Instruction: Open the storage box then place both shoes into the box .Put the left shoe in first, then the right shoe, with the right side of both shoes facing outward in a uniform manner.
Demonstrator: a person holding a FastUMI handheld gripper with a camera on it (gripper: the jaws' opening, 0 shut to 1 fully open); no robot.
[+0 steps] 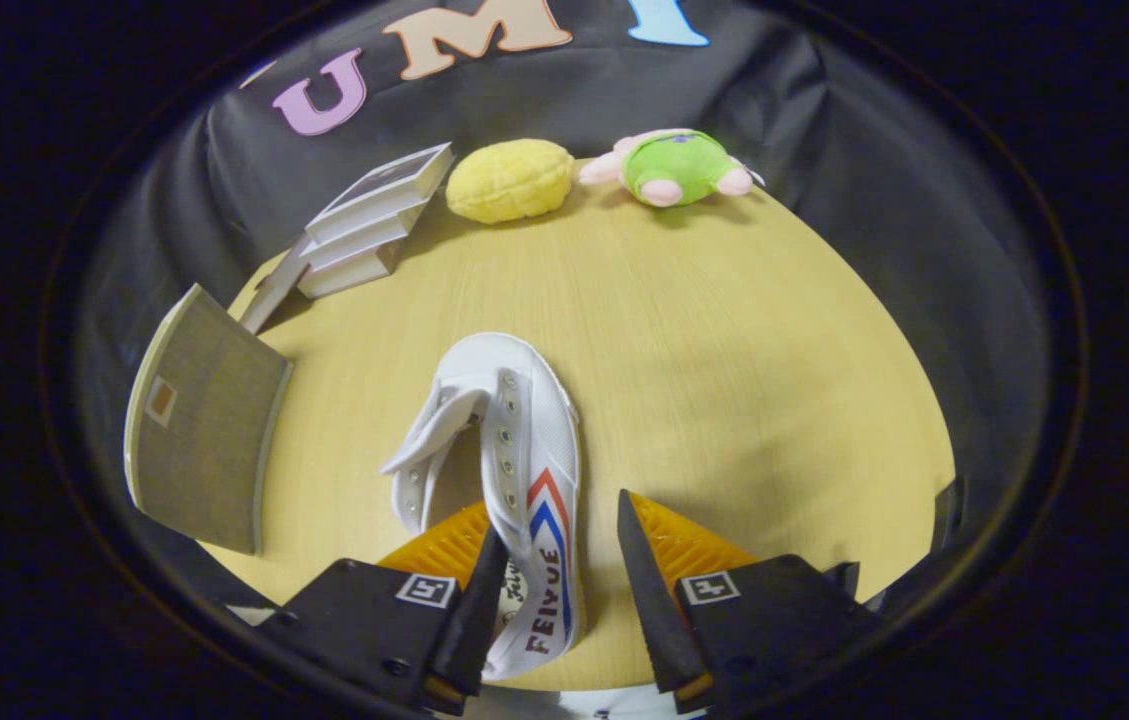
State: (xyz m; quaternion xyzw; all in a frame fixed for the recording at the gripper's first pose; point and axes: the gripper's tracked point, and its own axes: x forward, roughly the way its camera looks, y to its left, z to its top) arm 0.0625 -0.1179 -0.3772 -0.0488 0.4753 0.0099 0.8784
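A white canvas shoe with red and blue chevrons lies on the wooden table, its toe pointing away from me. Its heel end sits between the fingers of my gripper, which is open. The left finger is up against the shoe's inner opening, and the right finger stands a small gap away from the shoe's striped side. The grey storage box is to the left of the shoe, at the table's left edge, and shows a flat face with a small label. I cannot tell whether it is open.
Beyond the box, a stack of books lies at the back left. A yellow plush and a green and pink plush toy sit at the far edge. Bare tabletop stretches to the right of the shoe.
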